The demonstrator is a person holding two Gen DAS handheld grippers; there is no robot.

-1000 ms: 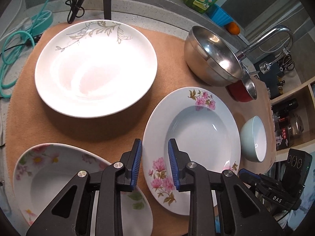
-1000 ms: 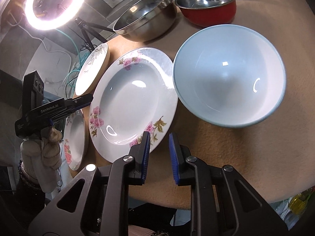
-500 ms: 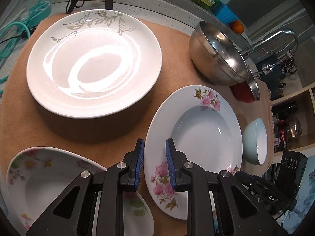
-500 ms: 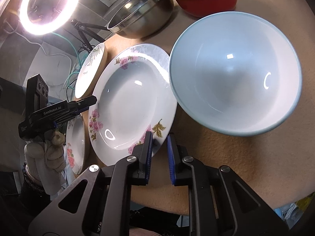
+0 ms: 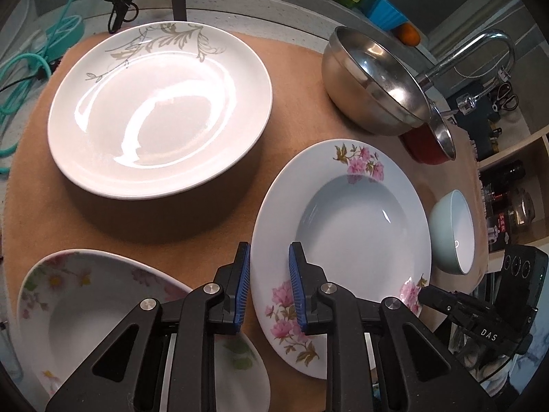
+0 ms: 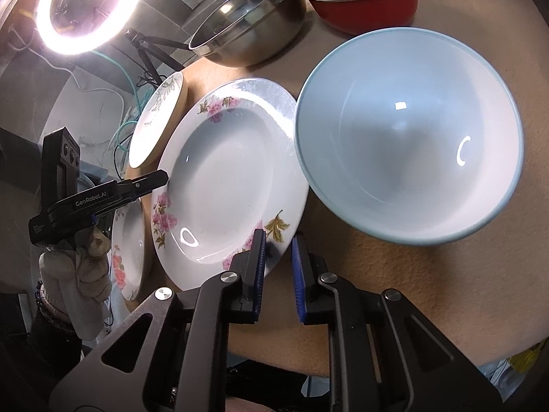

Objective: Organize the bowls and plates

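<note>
A white deep plate with pink flowers [image 5: 360, 226] lies on the tan mat [image 5: 171, 219]. My left gripper [image 5: 269, 281] is shut on its left rim, which runs between the blue pads. My right gripper [image 6: 278, 261] is shut on the opposite rim of the same plate [image 6: 226, 185], beside the brown leaf print. The right wrist view shows the left gripper [image 6: 151, 182] at the plate's far edge, and the left wrist view shows the right gripper [image 5: 427, 297]. A pale blue bowl [image 6: 405, 137] sits right beside the plate, its rim over the plate's edge.
A large white plate with grey leaves [image 5: 154, 110] sits at the back left. A second floral plate [image 5: 96, 309] lies at the front left. A steel bowl [image 5: 370, 82] and a red pot [image 5: 425, 144] stand behind. A ring light [image 6: 85, 7] glares at the left.
Both grippers' jaws have narrowed and closed onto opposite rims of the pink-flower plate. The right gripper has drawn a little closer to the plate and the blue bowl.
</note>
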